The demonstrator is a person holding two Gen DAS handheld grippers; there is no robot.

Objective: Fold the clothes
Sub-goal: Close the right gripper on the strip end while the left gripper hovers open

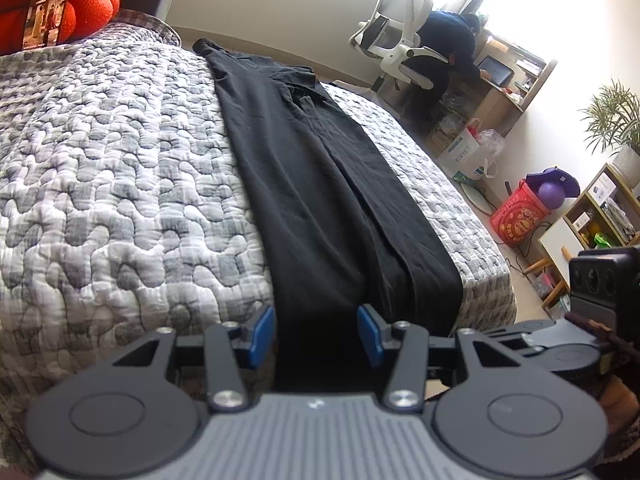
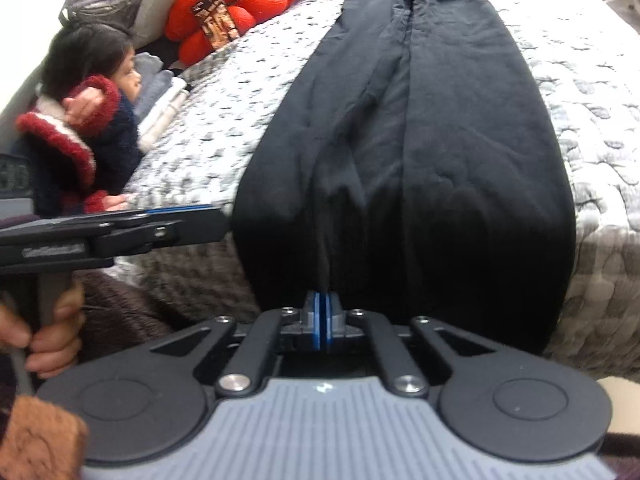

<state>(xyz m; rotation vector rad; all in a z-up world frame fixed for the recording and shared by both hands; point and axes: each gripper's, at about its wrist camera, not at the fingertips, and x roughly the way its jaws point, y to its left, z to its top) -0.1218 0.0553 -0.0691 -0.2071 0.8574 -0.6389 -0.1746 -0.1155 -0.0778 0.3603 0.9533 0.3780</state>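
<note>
Black trousers (image 1: 320, 184) are lying lengthwise down the quilted bed (image 1: 112, 168), running from the upper middle of the frame to the bottom edge in both views. The left hand-held gripper (image 1: 316, 334) is hovering at the near hem with its blue pads spread apart, fabric showing between them but not pressed. The right hand-held gripper (image 2: 321, 320) is sitting bottom centre, pads pressed together, pinching the trousers' near edge. A red cushion (image 2: 224, 4) is resting upper left.

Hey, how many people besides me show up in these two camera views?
2. One person sits hunched at the desk beyond the bed; a second person in a red-trimmed fleece leans at the bed's left side. Others may be out of frame.
</note>
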